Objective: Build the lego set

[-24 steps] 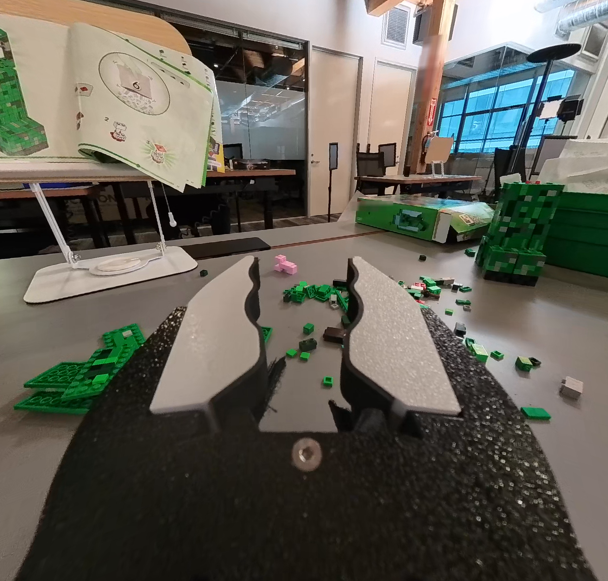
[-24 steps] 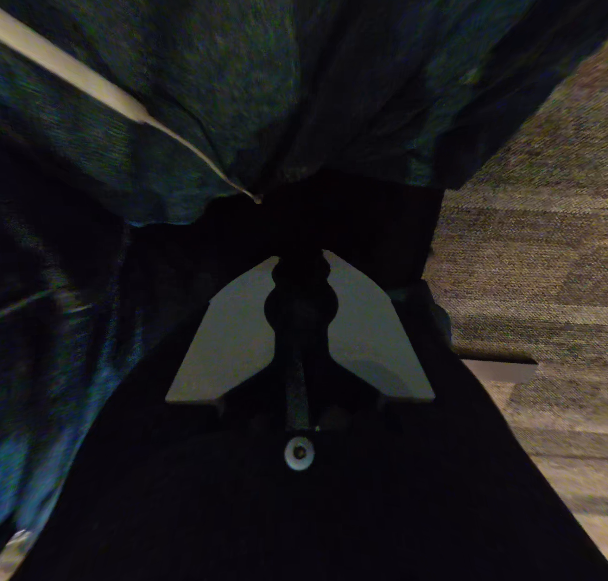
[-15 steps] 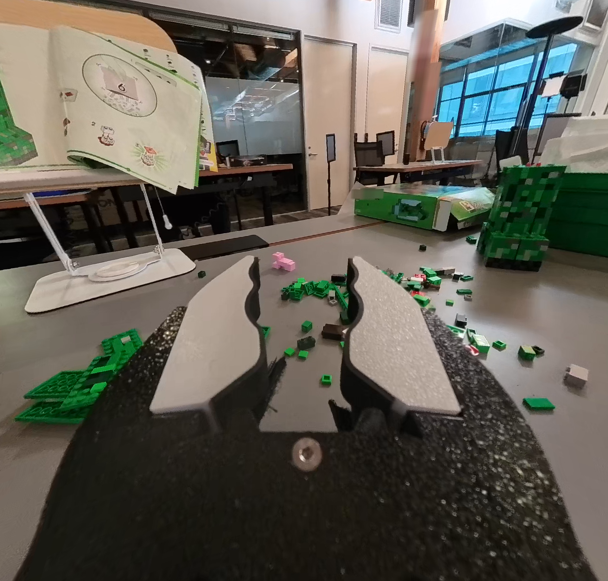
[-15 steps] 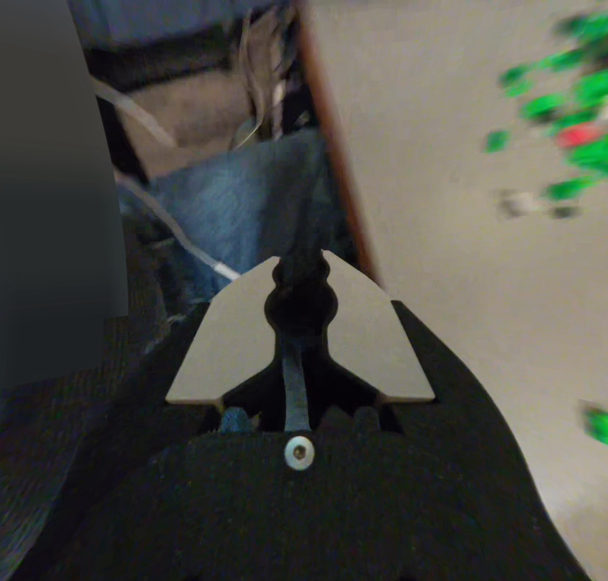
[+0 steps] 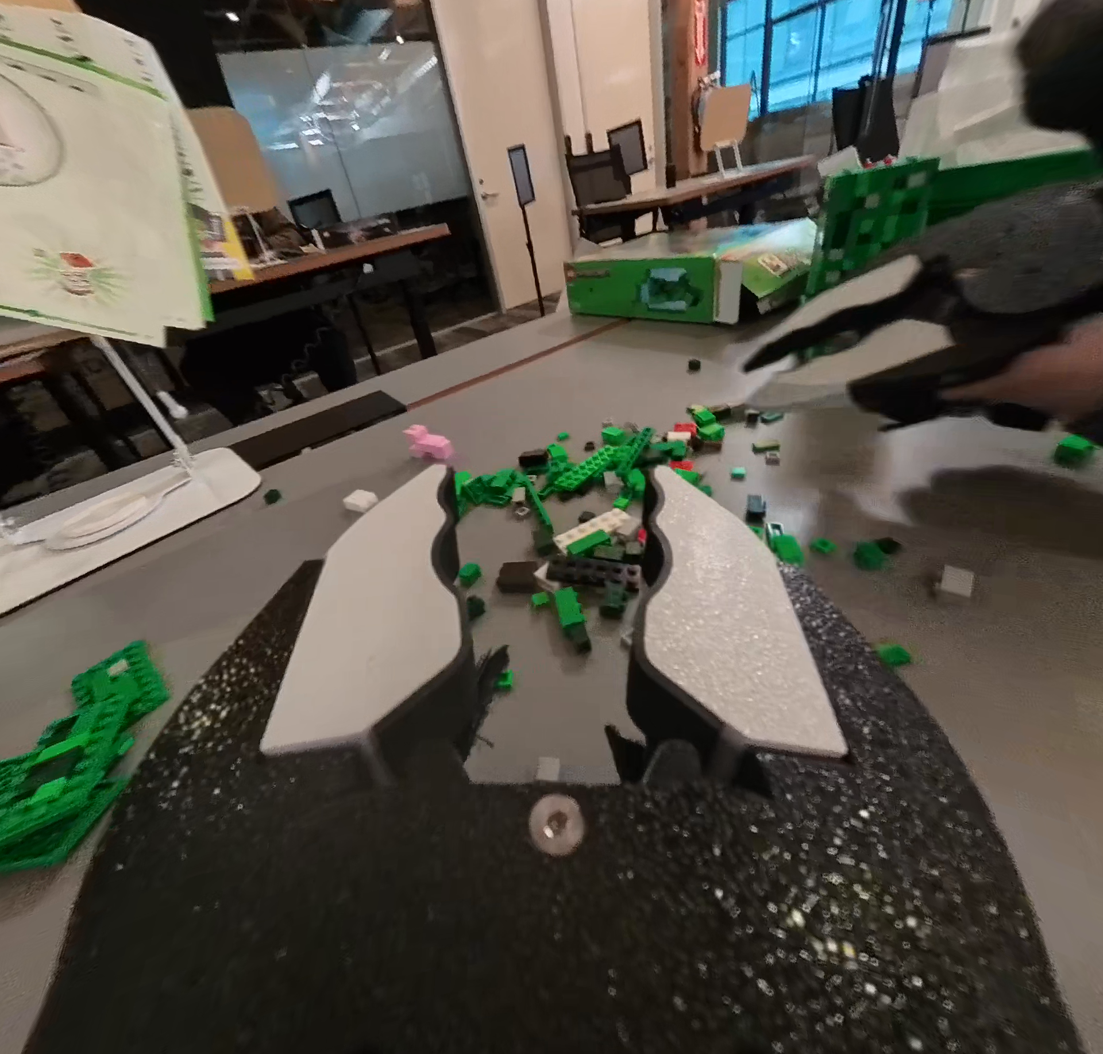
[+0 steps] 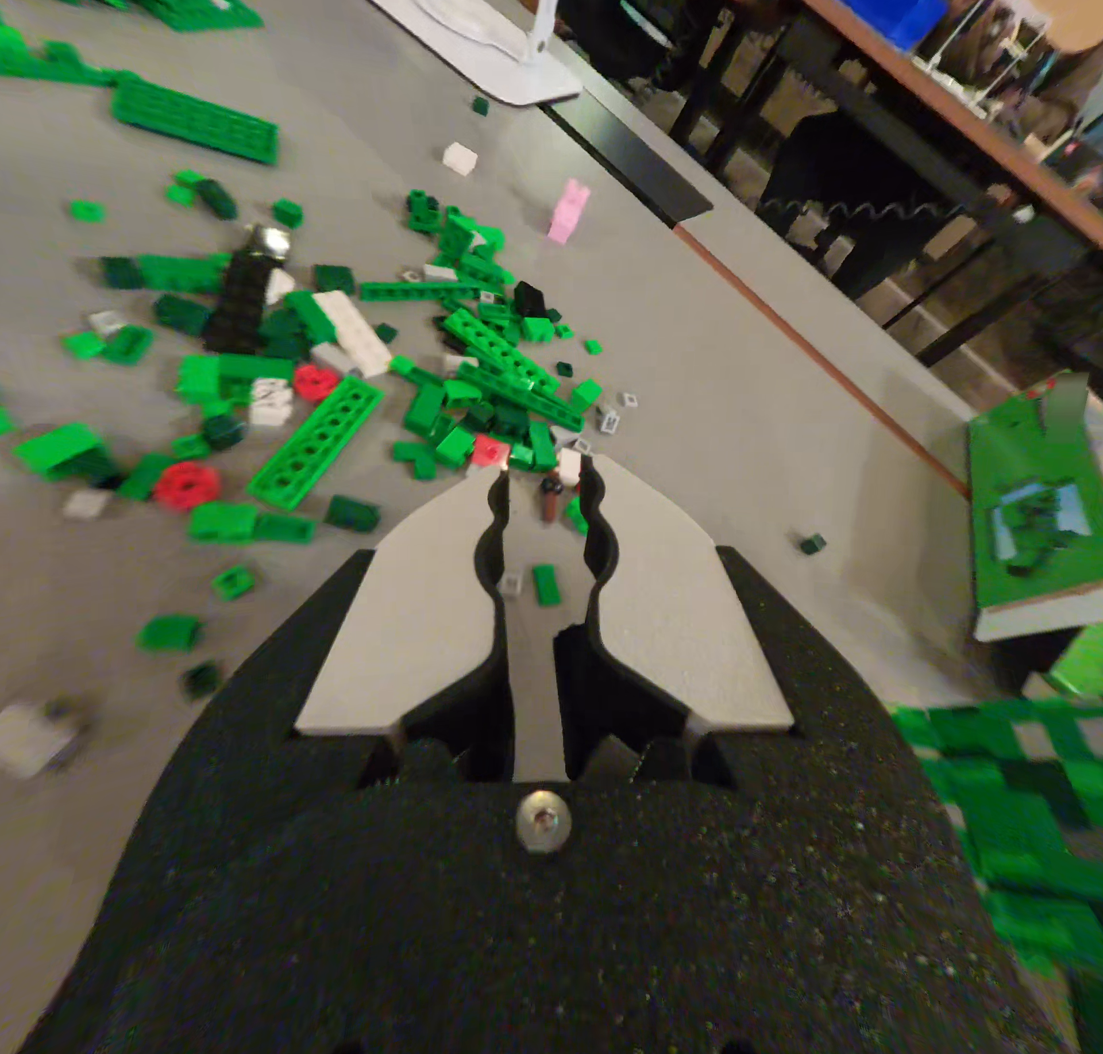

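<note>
The right tongs [image 6: 544, 479] have swung up from below the surface [image 6: 686, 333] to hover, parted and empty, over the loose lego bricks [image 6: 477, 380]; left tongs [image 5: 549, 491] also gape empty, so picking can begin.

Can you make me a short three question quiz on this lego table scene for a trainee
1. True or false: the left gripper is shut on a brick.
2. Which colour is the small animal figure beyond the loose brick pile? A) blue B) pink C) yellow
3. Fill in: the instruction booklet sits on a white ____.

Key
1. False: both the left gripper and the right gripper are open and empty.
2. B
3. stand
</note>
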`<state>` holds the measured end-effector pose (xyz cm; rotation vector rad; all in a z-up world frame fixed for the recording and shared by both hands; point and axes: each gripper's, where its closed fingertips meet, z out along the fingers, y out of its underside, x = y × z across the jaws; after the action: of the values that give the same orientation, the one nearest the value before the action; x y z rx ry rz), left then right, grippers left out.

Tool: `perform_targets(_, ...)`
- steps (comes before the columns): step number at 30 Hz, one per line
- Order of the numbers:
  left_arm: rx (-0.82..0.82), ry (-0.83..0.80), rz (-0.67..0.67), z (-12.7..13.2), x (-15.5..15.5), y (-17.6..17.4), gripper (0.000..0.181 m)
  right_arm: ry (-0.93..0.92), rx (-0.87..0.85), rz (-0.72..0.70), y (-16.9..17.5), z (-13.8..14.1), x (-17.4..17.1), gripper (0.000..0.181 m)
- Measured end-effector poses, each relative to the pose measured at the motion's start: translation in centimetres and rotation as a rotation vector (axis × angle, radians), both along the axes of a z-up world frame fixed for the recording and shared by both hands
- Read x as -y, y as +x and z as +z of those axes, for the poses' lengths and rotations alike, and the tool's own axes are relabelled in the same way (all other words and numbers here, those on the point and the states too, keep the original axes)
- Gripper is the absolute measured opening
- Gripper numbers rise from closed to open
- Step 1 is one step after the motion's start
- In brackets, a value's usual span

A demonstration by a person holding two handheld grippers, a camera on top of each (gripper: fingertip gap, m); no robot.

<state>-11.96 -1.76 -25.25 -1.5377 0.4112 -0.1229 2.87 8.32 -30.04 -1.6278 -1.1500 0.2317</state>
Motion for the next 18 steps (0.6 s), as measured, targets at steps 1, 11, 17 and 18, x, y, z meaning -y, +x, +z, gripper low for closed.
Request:
perform_targets(1,-0.017,-0.018,-0.004,-0.3,-0.2,0.4,0.061,-0.017,0.009,-0.009,-0.4,-0.5,-1.2,0.023)
perform_targets(11,0.004,-0.075,0.041,-1.5,-1.4,-0.4,0.078,0.024,-0.086,-0.01,-0.5,-0.5,-3.7,0.03)
perform_targets(17,-0.004,-0.078,0.038,-1.7,-1.4,-0.3,0.074,0.148,-0.088,-0.036,0.2,1.6,-4.0,0.03)
perform_targets(18,-0.013,-0.078,0.038,-1.7,-1.4,-0.2,0.073,0.155,-0.105,-0.038,0.4,2.0,-4.0,0.029)
